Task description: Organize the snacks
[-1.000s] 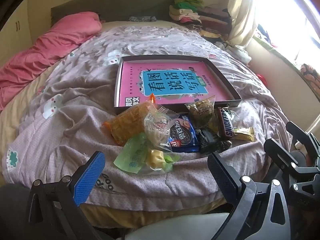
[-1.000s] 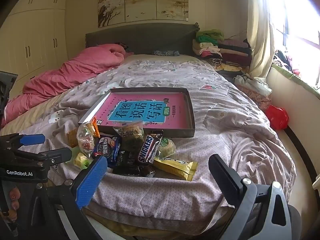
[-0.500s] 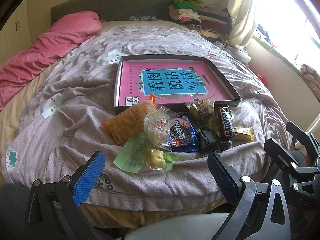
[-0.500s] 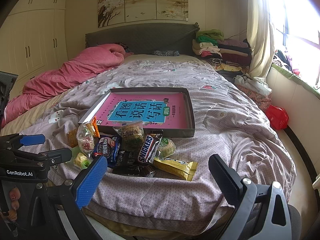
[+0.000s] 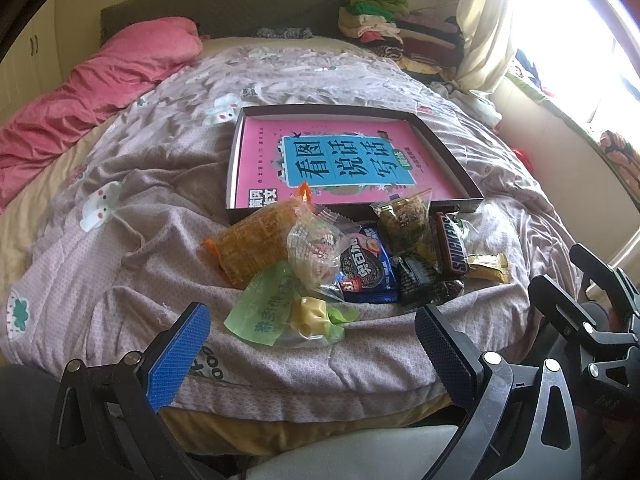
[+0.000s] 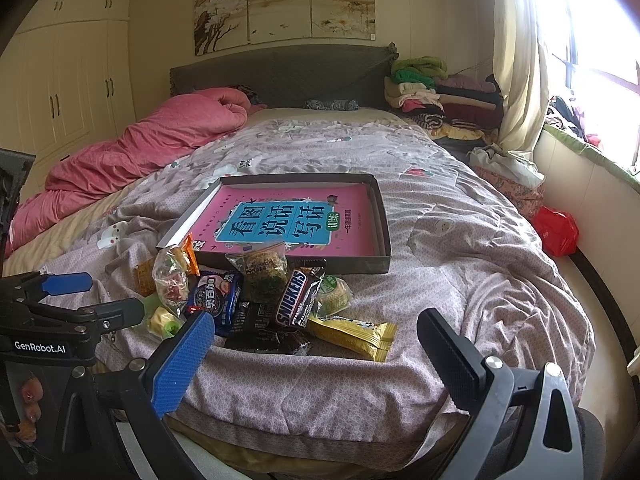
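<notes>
Snack pile (image 5: 340, 264) at foot edge of bed (image 5: 120, 240), touching front wall of box (image 5: 448, 148); nothing inside box yet; left gripper (image 5: 308, 340) jaws spread, empty; right gripper (image 6: 316, 344) likewise; risk: overlapping slippery wrappers, pinch takes two; gold bar (image 6: 352, 336) nearest edge may slide off.

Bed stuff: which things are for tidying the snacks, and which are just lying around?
For the job: snack pile, Snickers bar, gold wrapper, box tray.

Just lying about: pink quilt, folded clothes, red bag.
</notes>
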`<action>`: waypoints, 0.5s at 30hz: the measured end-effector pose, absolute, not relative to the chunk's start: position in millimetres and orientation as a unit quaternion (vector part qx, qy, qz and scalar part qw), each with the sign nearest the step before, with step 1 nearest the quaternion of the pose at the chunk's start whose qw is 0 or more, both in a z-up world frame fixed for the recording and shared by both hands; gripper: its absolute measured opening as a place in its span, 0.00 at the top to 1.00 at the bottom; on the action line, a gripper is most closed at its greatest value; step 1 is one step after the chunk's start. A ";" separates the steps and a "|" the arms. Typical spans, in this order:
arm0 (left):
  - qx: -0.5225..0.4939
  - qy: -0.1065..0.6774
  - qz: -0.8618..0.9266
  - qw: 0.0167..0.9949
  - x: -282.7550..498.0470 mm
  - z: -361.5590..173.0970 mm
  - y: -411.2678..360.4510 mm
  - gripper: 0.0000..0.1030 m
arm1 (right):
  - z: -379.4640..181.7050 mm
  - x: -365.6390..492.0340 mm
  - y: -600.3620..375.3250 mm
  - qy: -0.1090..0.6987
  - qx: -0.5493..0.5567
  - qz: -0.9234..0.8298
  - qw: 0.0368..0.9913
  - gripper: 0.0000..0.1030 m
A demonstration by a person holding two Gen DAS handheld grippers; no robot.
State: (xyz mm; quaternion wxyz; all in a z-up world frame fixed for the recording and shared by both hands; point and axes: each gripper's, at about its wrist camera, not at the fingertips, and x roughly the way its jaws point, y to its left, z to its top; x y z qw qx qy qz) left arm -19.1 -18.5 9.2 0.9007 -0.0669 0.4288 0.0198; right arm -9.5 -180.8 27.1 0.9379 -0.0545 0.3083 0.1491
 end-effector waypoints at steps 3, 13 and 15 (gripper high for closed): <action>-0.078 0.433 0.018 0.898 -15.0 5.3 -12.8 0.01 | 28.0 -9.5 -180.3 0.310 -0.055 0.151 0.937 0.01; -0.128 0.439 0.018 0.889 -3.2 -3.4 9.6 0.01 | 15.0 6.0 -176.4 0.346 -0.052 0.160 0.923 0.01; -0.129 0.440 0.015 0.889 0.5 -4.6 10.3 0.01 | 12.4 8.5 -174.1 0.349 -0.059 0.159 0.922 0.01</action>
